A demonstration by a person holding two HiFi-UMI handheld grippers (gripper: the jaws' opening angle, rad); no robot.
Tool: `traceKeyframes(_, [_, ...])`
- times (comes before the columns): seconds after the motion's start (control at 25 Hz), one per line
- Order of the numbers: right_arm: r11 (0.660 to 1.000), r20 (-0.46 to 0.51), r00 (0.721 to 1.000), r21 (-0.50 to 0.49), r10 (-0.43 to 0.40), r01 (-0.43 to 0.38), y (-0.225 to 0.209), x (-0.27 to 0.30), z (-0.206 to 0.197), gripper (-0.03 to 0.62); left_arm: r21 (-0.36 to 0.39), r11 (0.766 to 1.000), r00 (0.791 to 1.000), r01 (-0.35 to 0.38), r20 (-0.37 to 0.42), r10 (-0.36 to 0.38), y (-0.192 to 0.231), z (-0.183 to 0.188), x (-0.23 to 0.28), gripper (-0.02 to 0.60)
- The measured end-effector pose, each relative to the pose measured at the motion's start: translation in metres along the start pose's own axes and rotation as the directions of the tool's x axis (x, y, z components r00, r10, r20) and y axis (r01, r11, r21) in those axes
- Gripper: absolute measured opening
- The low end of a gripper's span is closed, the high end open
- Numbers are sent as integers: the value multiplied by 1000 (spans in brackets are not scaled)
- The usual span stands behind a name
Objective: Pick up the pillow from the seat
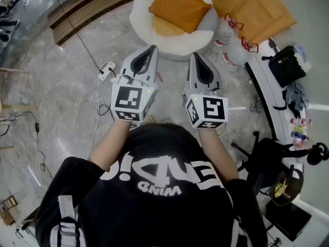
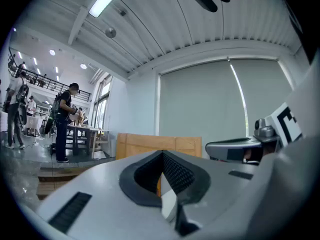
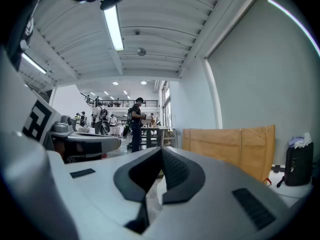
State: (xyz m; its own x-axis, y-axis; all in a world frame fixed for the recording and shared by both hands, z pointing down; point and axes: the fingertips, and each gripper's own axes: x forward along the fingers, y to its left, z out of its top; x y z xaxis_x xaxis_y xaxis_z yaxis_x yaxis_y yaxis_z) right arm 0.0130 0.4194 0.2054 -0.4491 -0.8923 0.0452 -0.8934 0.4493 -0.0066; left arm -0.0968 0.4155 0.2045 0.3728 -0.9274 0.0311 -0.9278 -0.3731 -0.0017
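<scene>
Polished grey marble floor (image 1: 56, 96) runs under the person, and both gripper views show a big open hall with other people (image 3: 136, 124) standing at tables far off. The left gripper (image 1: 152, 49) and the right gripper (image 1: 196, 56) are held side by side in front of the body. Each has its jaws pressed together with nothing between them, which each gripper's own view confirms ( (image 2: 162, 154), (image 3: 161, 151)). Both tips point forward at the white round seat (image 1: 175, 46), whose near rim lies just beyond them.

The orange pillow (image 1: 180, 6) lies on the seat, straight ahead and farther out, on top of a paler cushion (image 1: 163, 27). Its near edge runs slantwise across the line of the grippers, and its lower corner points towards the right gripper. That gripper looks the closer of the two, though the pillow sits roughly between their lines. Neither touches it yet, and both would need to open before closing on an edge.

Nothing stands between the tips and the pillow. Two water bottles (image 1: 226, 35) stand beside the seat on the right, near the right gripper's path. A power strip (image 1: 107, 67) with its cable lies on the floor to the left, and an orange cloth (image 1: 257, 6) is spread behind the bottles
</scene>
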Motion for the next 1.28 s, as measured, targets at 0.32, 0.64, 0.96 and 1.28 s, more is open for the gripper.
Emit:
traceKeyframes(0.32, [1000,-5,1000,0,12,-12,1,1,-2,20,-1,1000,1000,-2,-3,2,0,-1,0,8])
traceKeyframes(0.64, [998,17,999,38,45,-45,9,6,-1,21,1,1000,1000,-1,-17,1,7,-4,-3,8])
traceKeyframes(0.96, [999,62,998,29,26,-27,12,10,10,21,14,999,999,31,-16,-31,32,-8,-7,8])
traceKeyframes(1.28, [1000,66,998,16,-24,23,-16,20,13,21,-36,999,999,26,-45,-28,45,-11,13,8])
